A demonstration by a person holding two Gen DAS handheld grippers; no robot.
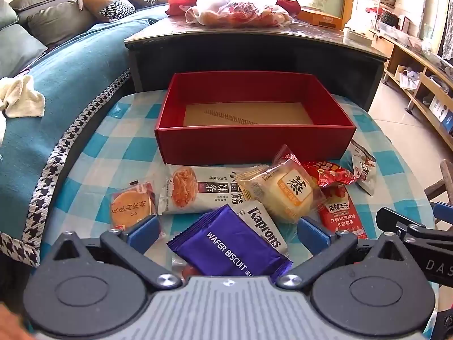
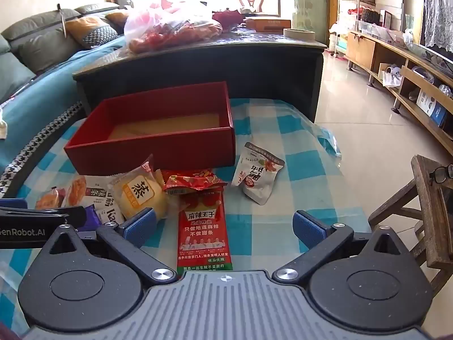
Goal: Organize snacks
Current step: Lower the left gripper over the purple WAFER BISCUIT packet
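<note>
An empty red box [image 1: 252, 141] [image 2: 153, 153] stands on the blue-checked tablecloth [image 1: 119, 147]. Several snack packs lie in front of it: a purple wafer biscuit pack [image 1: 229, 246], a round cake pack [image 1: 131, 206], a white spicy-strip bag [image 1: 195, 189], a yellow steamed cake [image 1: 286, 195] [image 2: 141, 195], a red spicy strip pack [image 2: 203, 229] [image 1: 339, 212], a small red pack [image 2: 192, 182] and a white pouch [image 2: 257, 175]. My left gripper [image 1: 228, 231] is open over the wafer pack. My right gripper [image 2: 223, 225] is open over the red strip pack.
A dark coffee table [image 1: 254, 45] with a plastic bag of snacks [image 1: 237, 8] stands behind the box. A teal sofa [image 1: 56, 79] runs along the left. A wooden stool [image 2: 424, 206] with glasses is at the right, beside tiled floor.
</note>
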